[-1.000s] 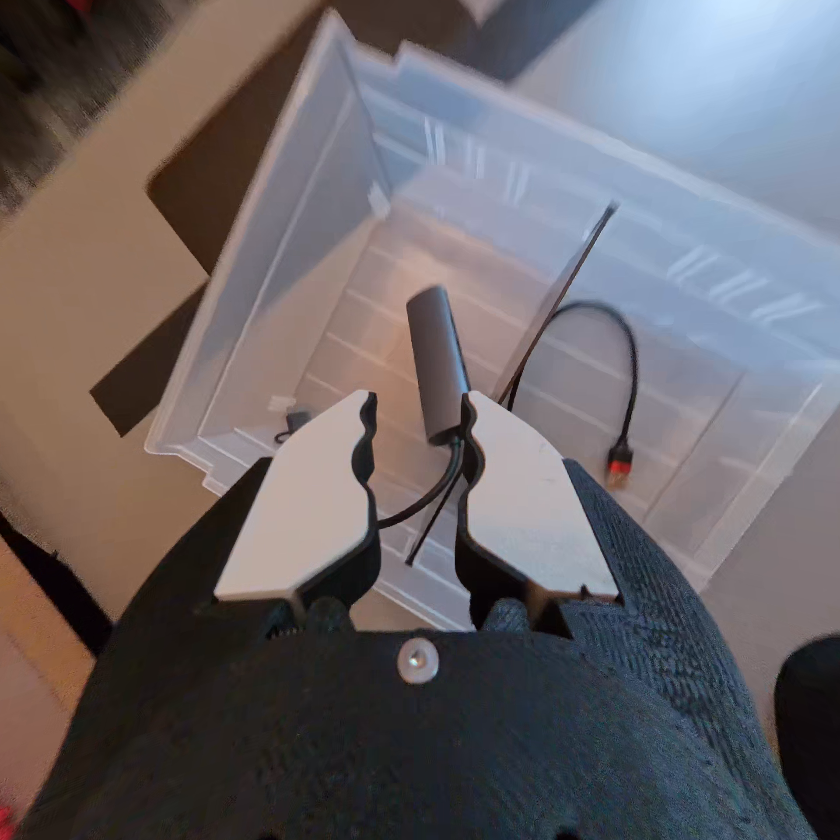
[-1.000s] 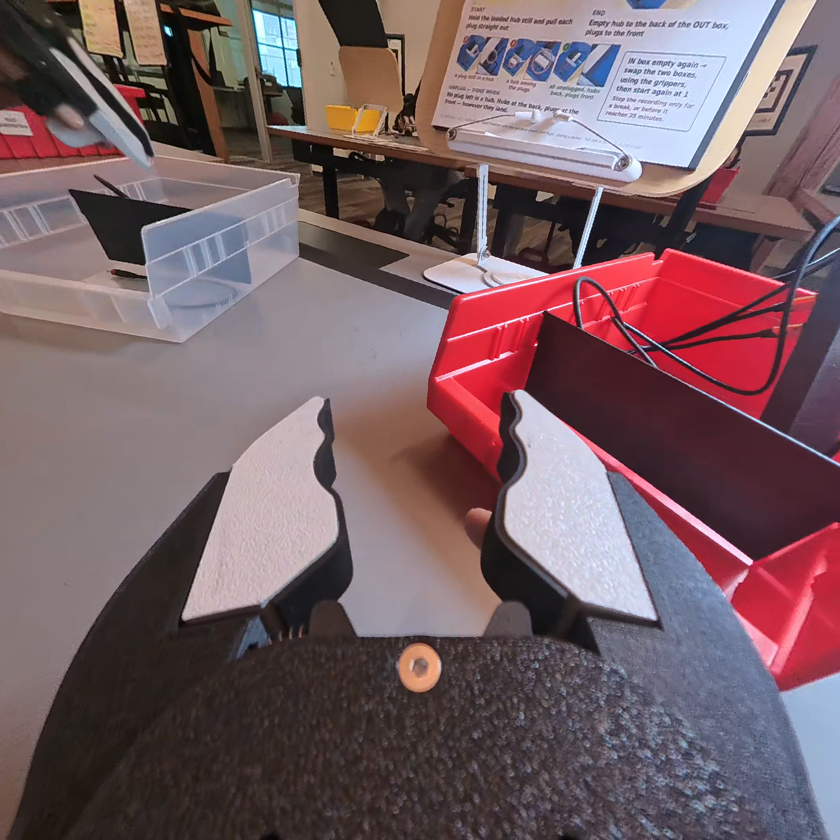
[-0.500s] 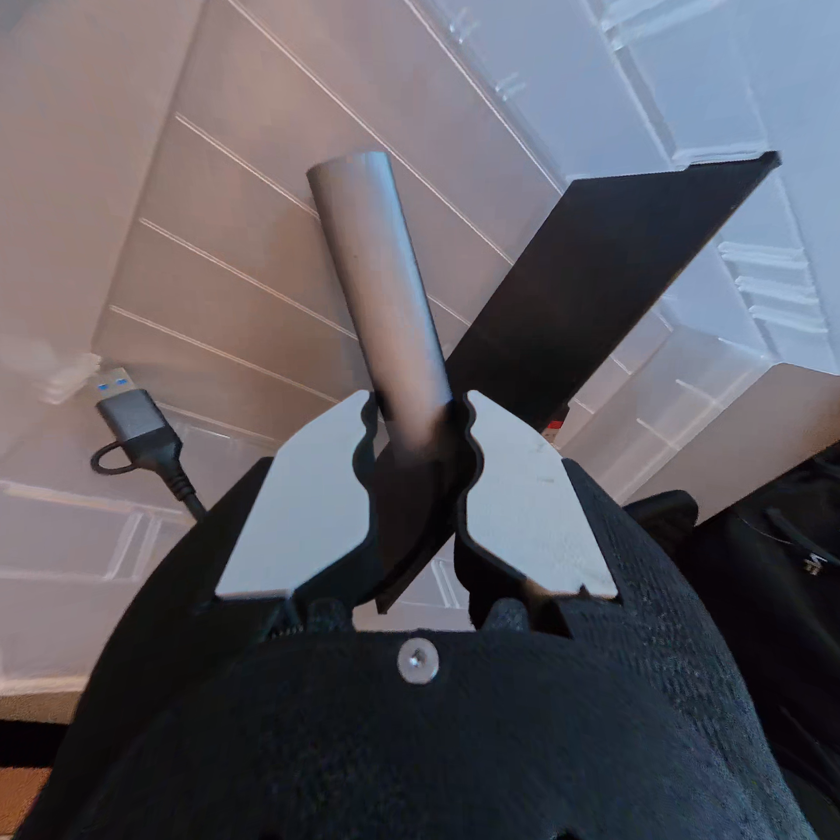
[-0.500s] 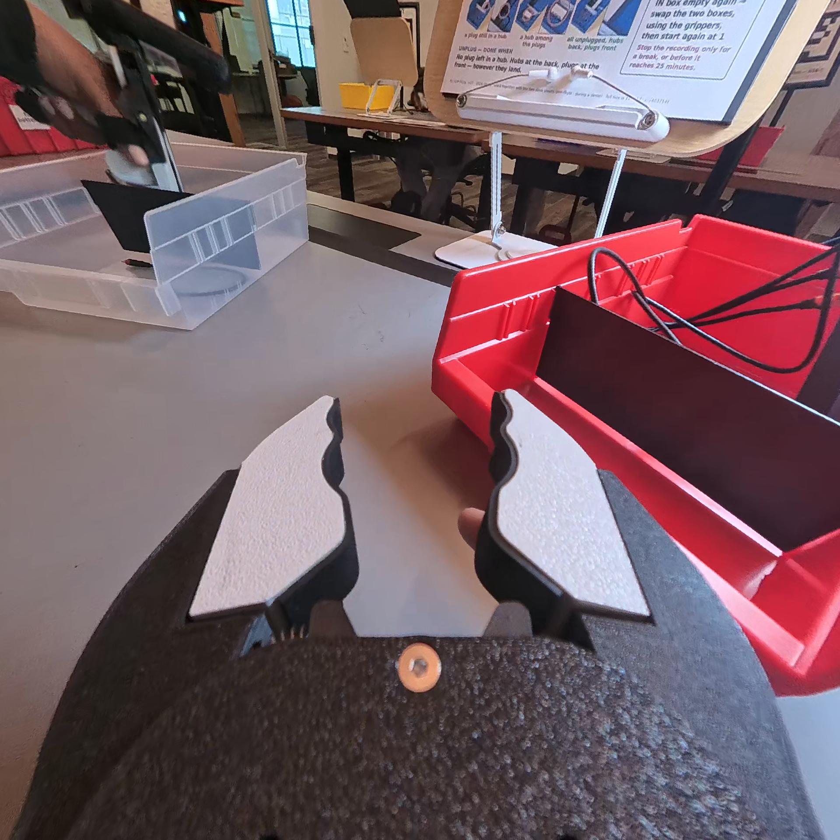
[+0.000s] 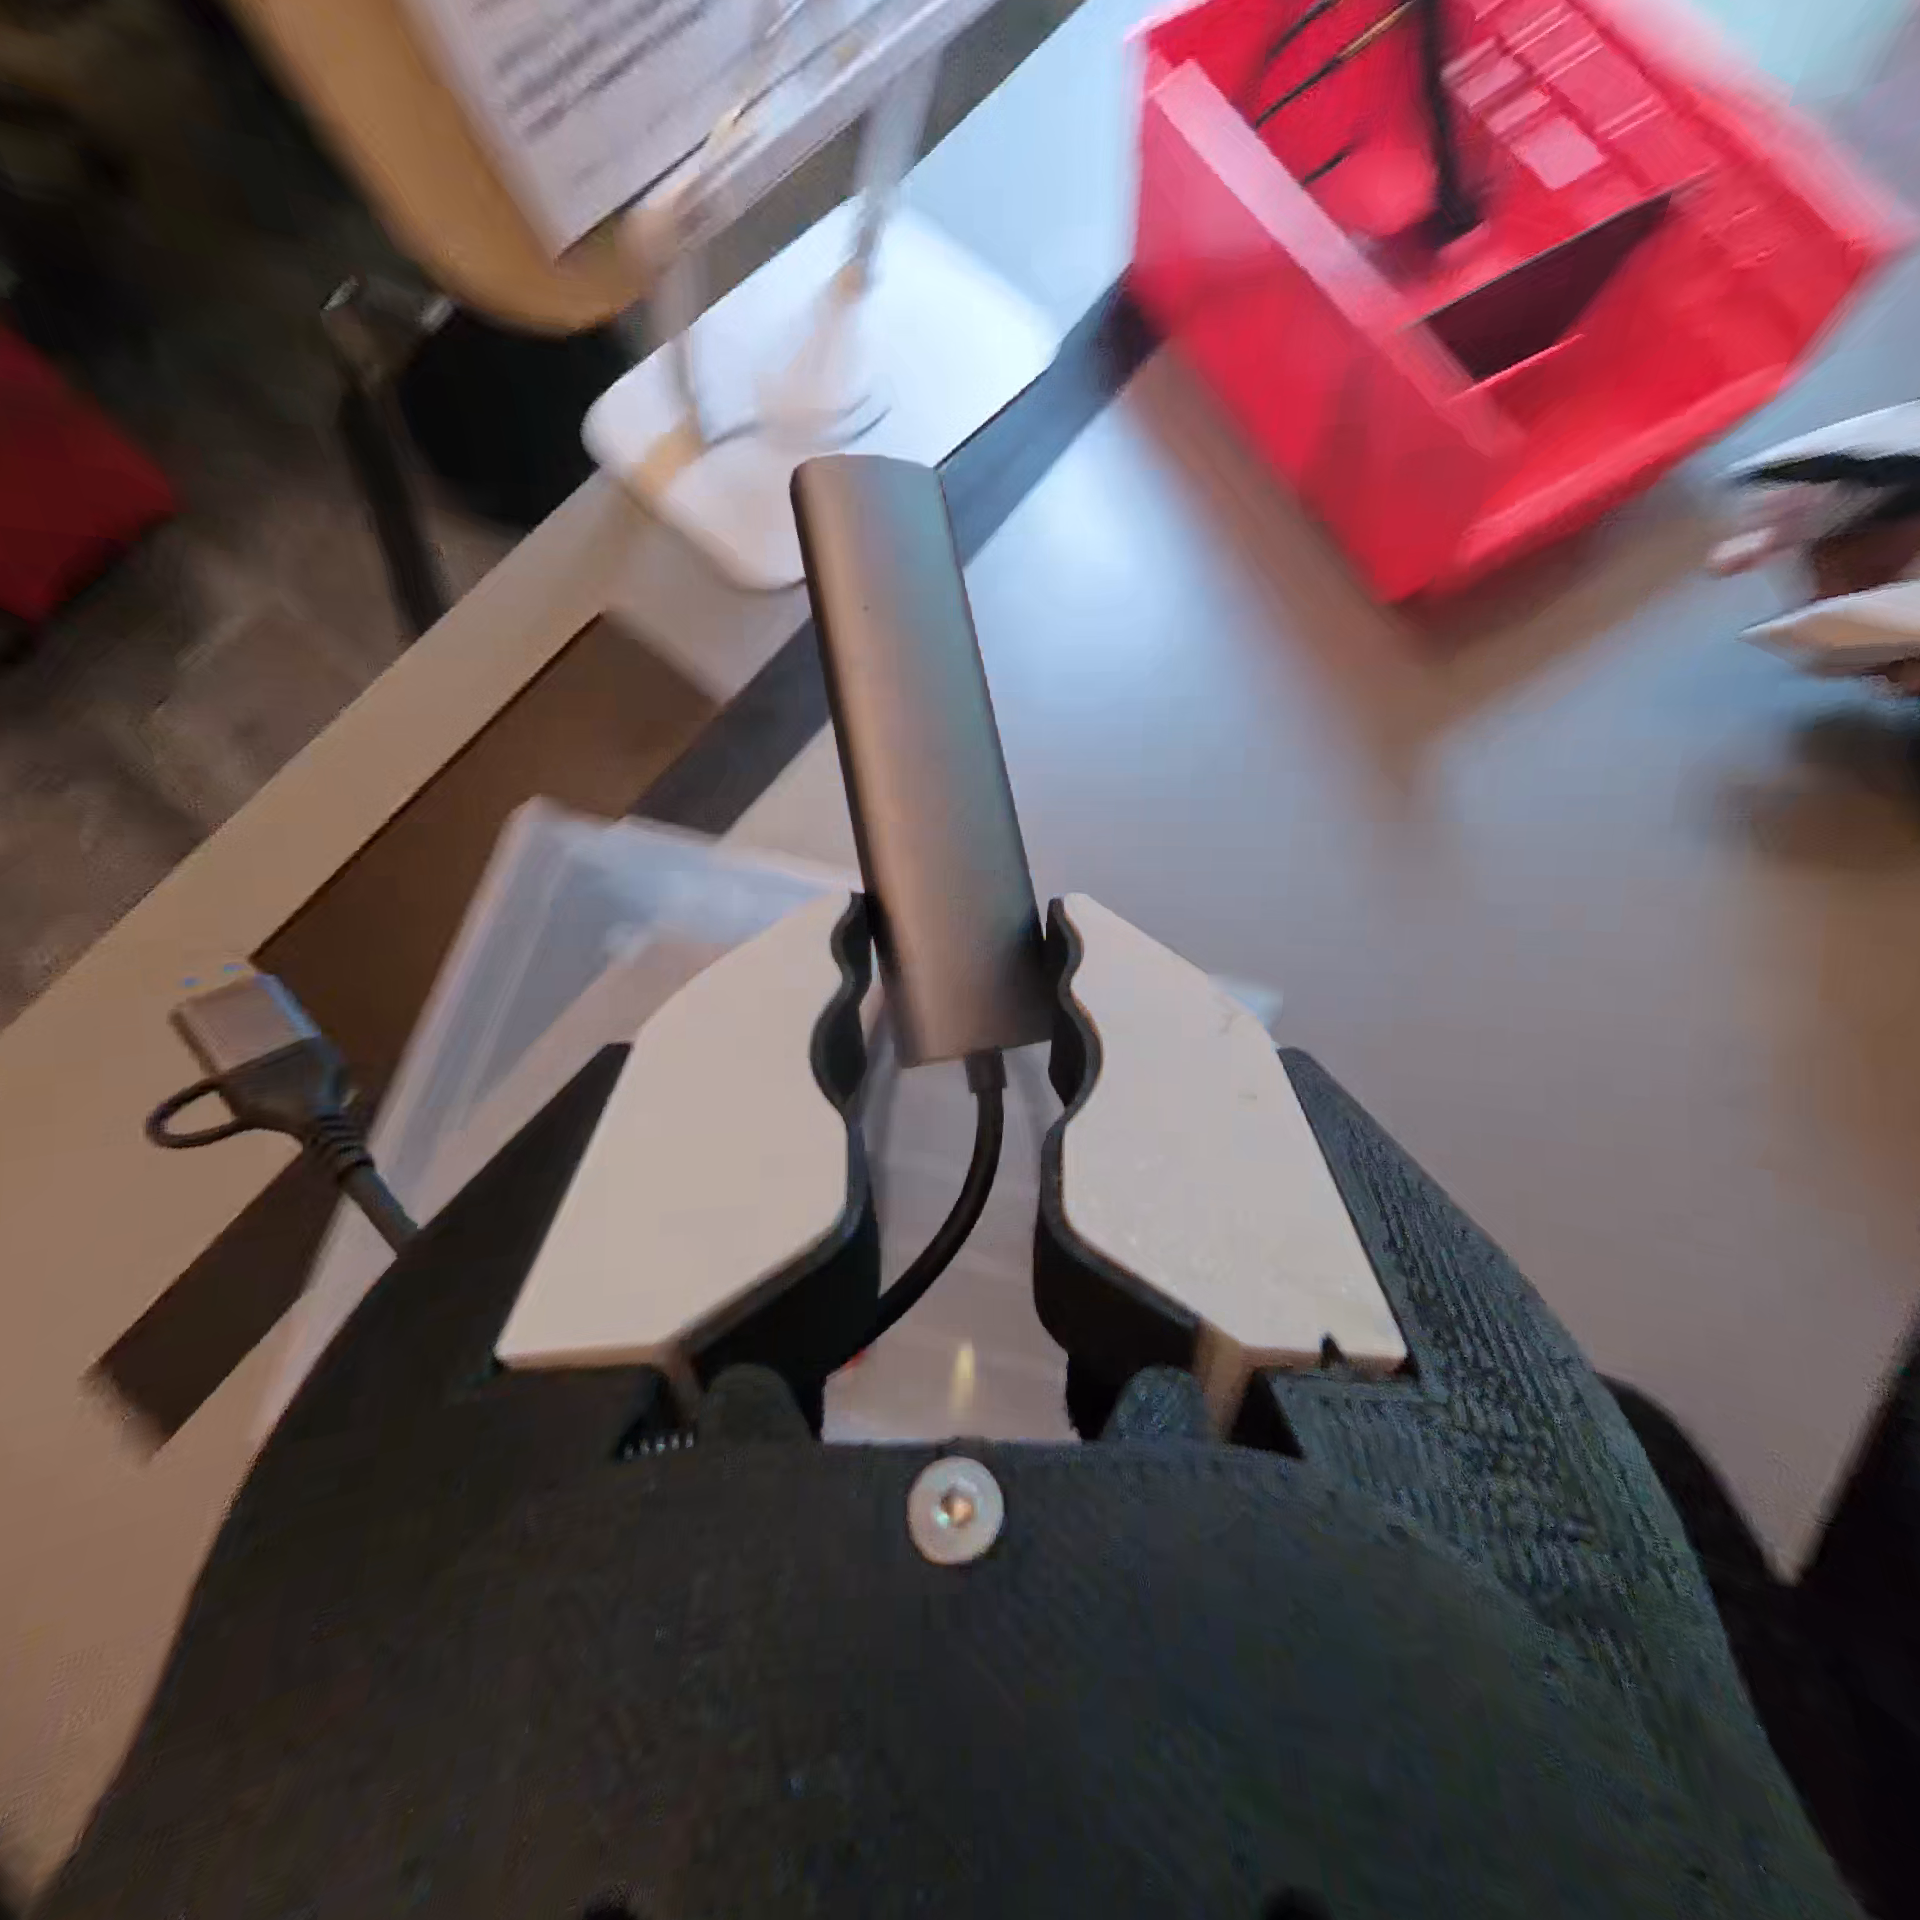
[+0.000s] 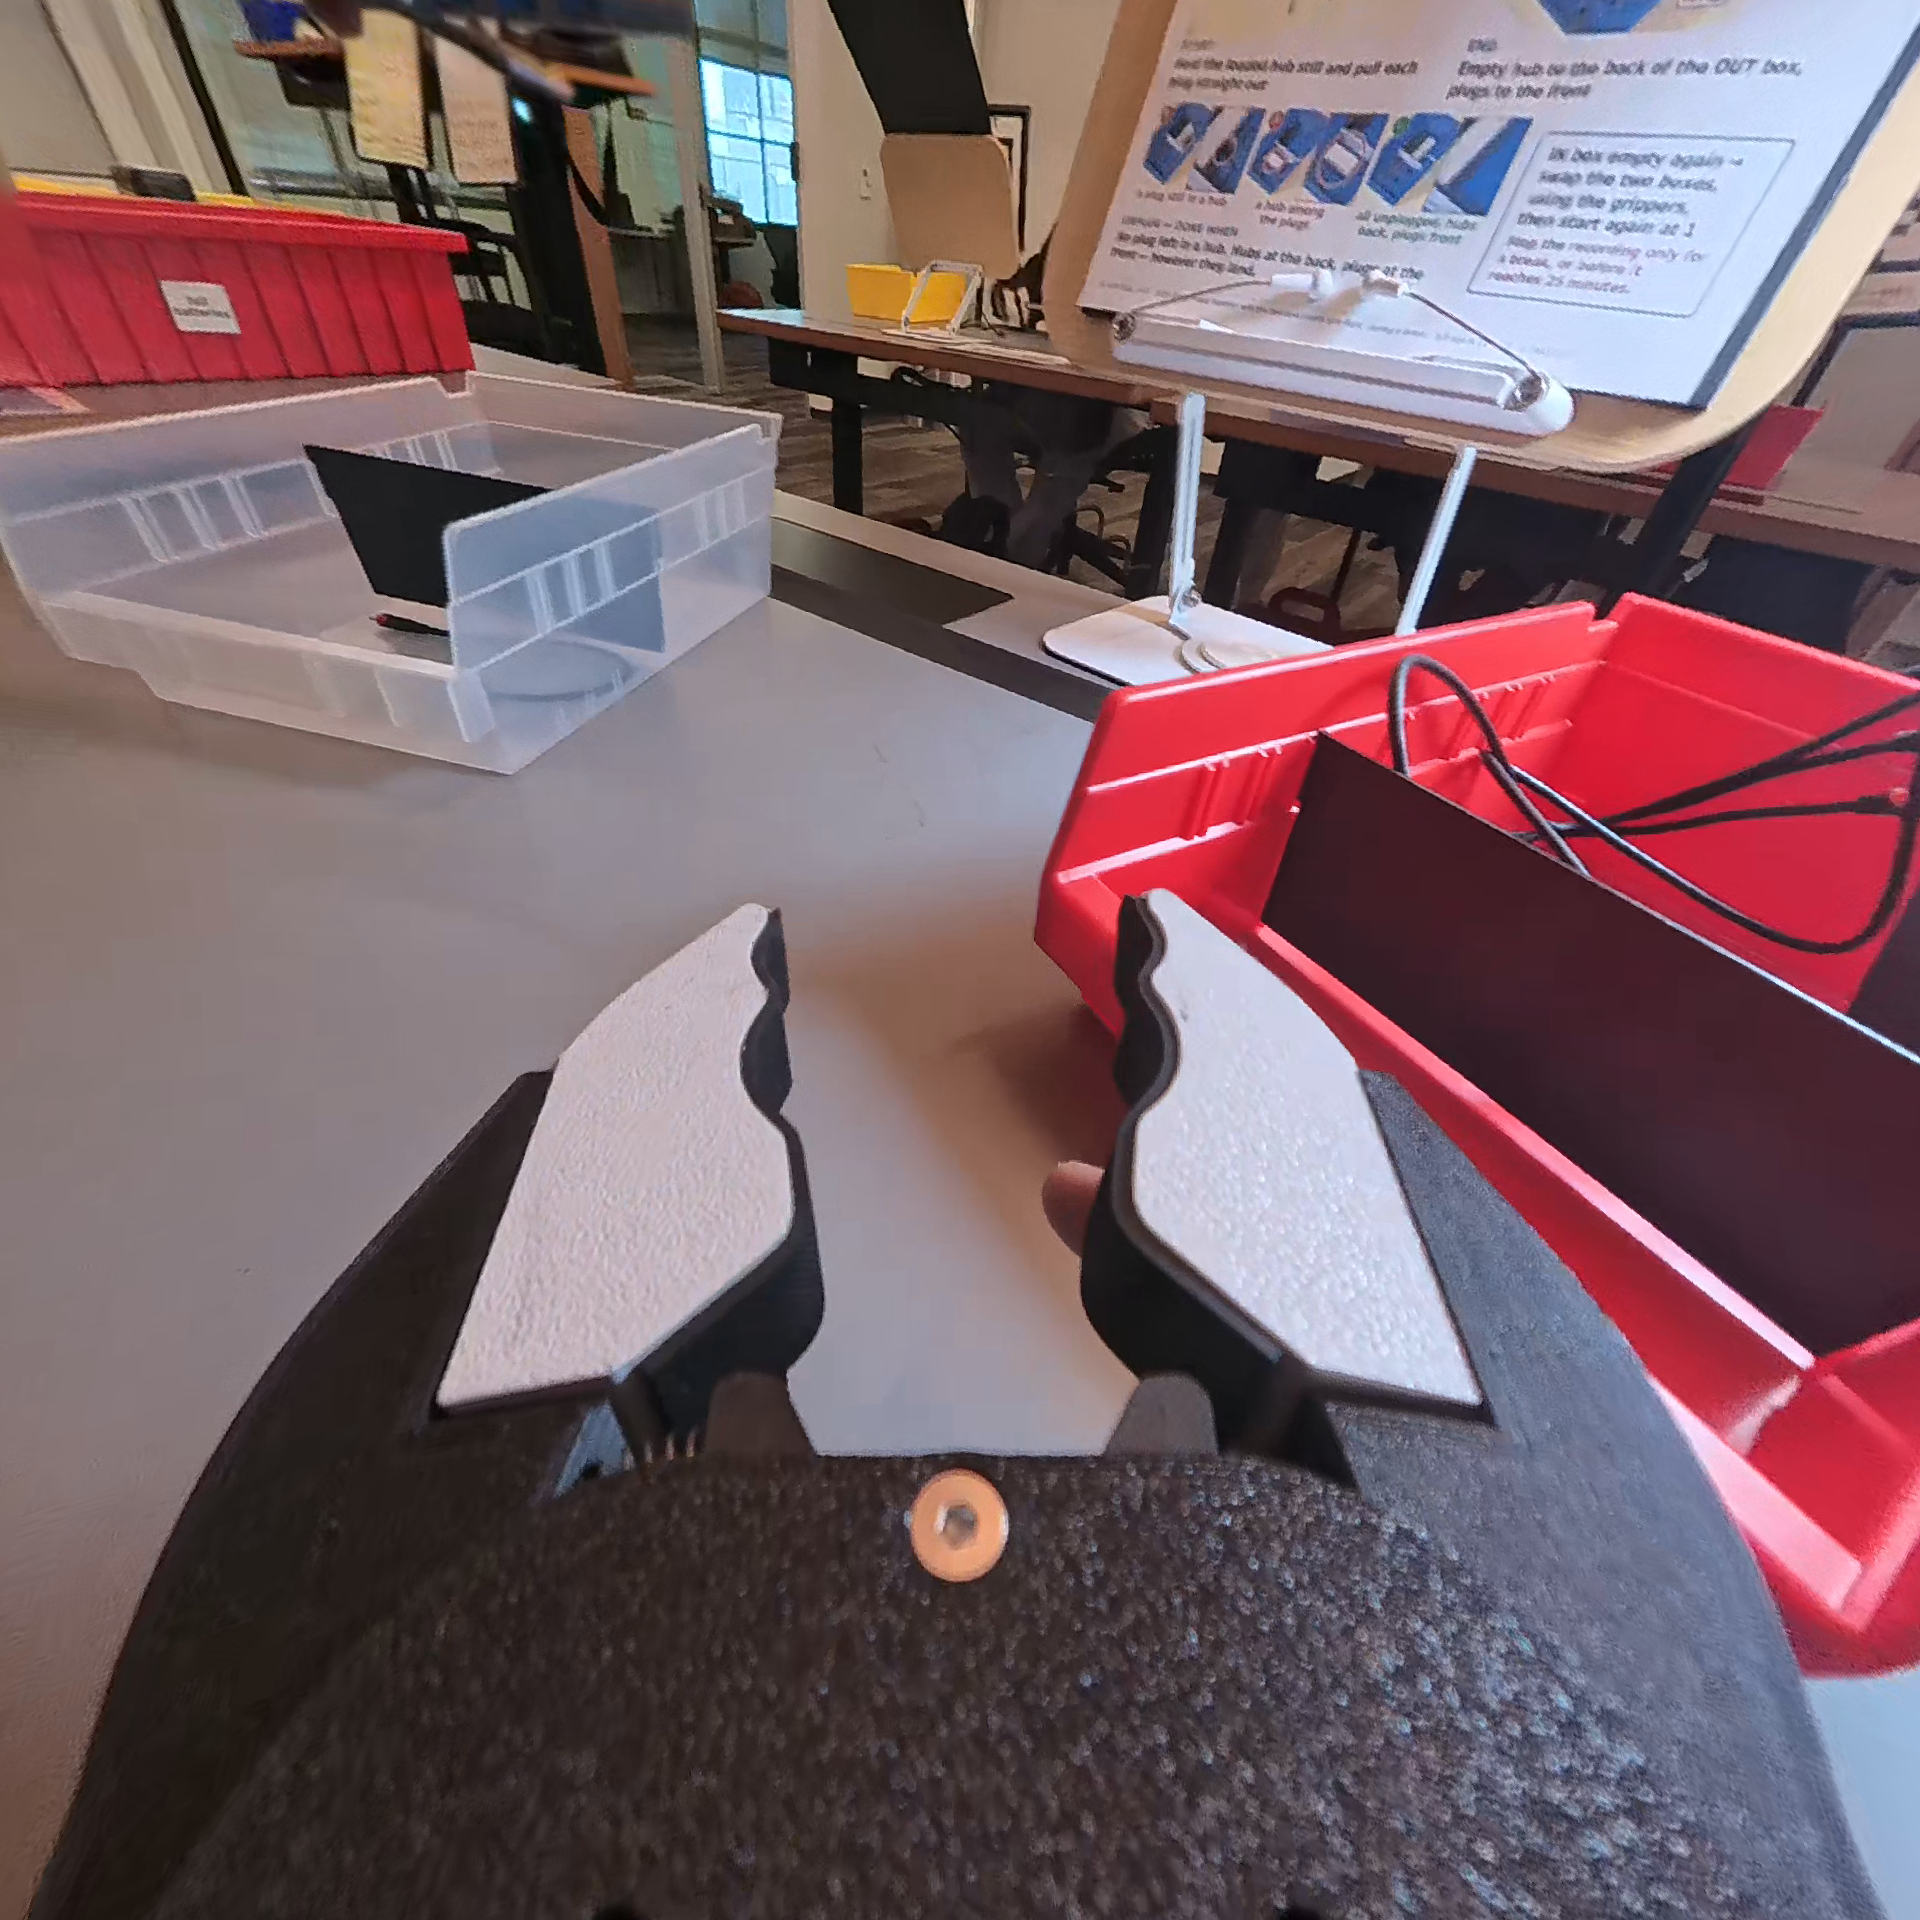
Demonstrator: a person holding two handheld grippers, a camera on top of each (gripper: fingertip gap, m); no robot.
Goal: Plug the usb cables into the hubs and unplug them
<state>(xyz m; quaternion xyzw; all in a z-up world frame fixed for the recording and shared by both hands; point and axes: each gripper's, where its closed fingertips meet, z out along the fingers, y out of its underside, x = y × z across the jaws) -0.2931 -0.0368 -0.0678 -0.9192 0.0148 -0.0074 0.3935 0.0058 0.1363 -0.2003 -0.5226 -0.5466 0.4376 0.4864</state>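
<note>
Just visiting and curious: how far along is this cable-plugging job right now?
Early on. Done: the left claw has the grey hub gripped, held above the table. In hand: carrying it, its own plug dangling. Left: the right claw is open and empty, and the black cables lie in the red bin, none visibly plugged in.

Black, rough-textured gripper (image 5: 956, 956) bodies, white wavy-edged finger plates (image 6: 644, 1153), one central screw (image 6: 957, 1525) each, seemingly copper-toned on the right.
</note>
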